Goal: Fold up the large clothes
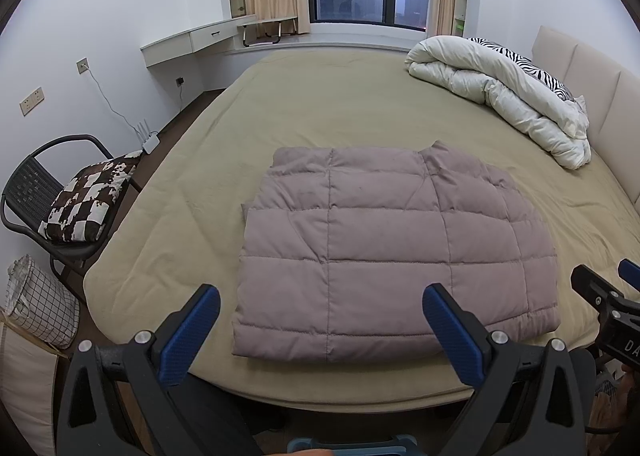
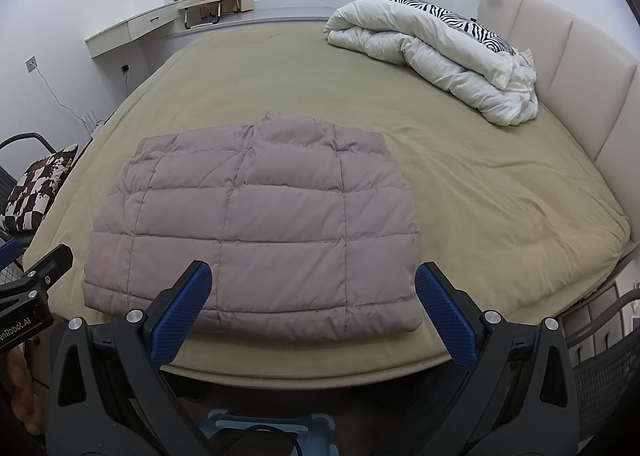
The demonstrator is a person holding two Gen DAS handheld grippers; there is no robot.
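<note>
A mauve quilted down jacket [image 1: 392, 248] [image 2: 256, 232] lies folded into a flat rectangle near the front edge of the bed [image 1: 320, 104] [image 2: 480, 192]. My left gripper [image 1: 320, 312] hovers open just short of the jacket's near hem, nothing between its blue pads [image 1: 188, 340]. My right gripper [image 2: 314, 296] is likewise open in front of the hem, held back from the fabric. Each gripper shows at the edge of the other's view: the right gripper [image 1: 608, 296] and the left gripper [image 2: 36, 280].
A rolled white duvet [image 1: 500, 92] [image 2: 432, 56] with a zebra-print pillow lies by the padded headboard [image 2: 560, 56]. A dark chair with a checked cushion [image 1: 88, 196] and a grid-pattern basket [image 1: 40, 304] stand left of the bed. A mesh chair [image 2: 608, 368] is at the right.
</note>
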